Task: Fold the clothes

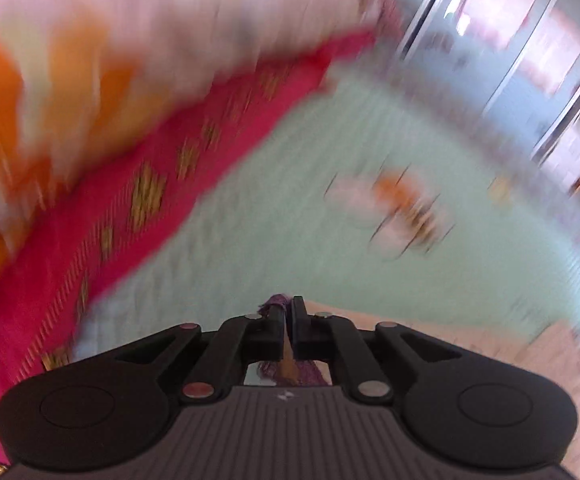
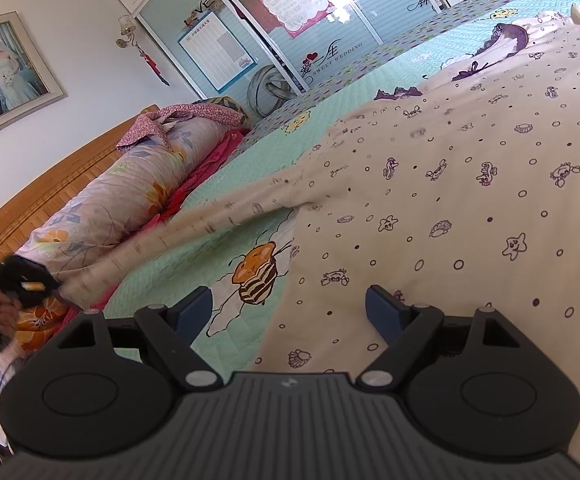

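Left tool (image 2: 29, 284), left of the bee print (image 2: 255, 272), is clamped on a stretched corner of the garment (image 2: 470, 200); its own view is blurred but shows purple trim pinched between near-closed fingers (image 1: 277, 316). Our right tool (image 2: 290, 312) hangs over the bee print, jaws wide, holding nothing. Garment lies spread on the bed (image 2: 193, 280), right of the bee print: cream cotton, sea-creature print, purple lace collar (image 2: 506, 36). We judge it light, soft, limp, not slippery; grip hem or edge. Behind, the wardrobe (image 2: 290, 32) reads "LOVE", "SWEET WEDDING".
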The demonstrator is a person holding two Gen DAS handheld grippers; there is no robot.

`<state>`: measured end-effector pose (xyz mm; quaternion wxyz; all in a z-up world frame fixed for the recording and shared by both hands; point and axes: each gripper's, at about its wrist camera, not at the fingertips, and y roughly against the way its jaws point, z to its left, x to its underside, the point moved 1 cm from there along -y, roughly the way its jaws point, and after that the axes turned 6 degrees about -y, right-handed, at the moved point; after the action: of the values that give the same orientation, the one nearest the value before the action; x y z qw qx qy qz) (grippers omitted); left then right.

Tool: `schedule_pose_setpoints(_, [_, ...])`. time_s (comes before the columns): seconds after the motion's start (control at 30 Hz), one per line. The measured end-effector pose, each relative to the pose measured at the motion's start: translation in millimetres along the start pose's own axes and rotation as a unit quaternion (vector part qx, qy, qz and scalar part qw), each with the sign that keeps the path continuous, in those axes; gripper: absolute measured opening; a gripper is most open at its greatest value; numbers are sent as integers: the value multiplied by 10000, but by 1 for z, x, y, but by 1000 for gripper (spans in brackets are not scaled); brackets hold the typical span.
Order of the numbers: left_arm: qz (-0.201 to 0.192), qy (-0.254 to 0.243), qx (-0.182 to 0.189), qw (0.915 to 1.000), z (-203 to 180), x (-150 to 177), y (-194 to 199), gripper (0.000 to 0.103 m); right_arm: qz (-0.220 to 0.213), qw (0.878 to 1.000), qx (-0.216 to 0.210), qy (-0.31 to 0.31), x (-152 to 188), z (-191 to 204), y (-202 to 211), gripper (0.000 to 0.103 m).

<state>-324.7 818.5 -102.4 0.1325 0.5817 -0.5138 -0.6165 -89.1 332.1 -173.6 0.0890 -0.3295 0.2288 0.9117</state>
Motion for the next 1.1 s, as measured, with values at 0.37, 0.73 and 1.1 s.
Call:
schedule_pose_setpoints(0.37, [-714, 2137, 1052, 9686, 40, 93, 27, 51, -5, 10000, -6, -6, 0, 0, 0, 85])
schedule_pose_setpoints(0.73, [-536, 3628, 1721, 9143, 6, 98, -3, 76, 0, 10000, 8, 4, 0, 1, 0, 85])
schedule_pose_setpoints(1.1, [-1877, 2633, 930, 9417, -23, 98, 66, 0, -18, 10000, -30, -38, 0, 0, 0, 85])
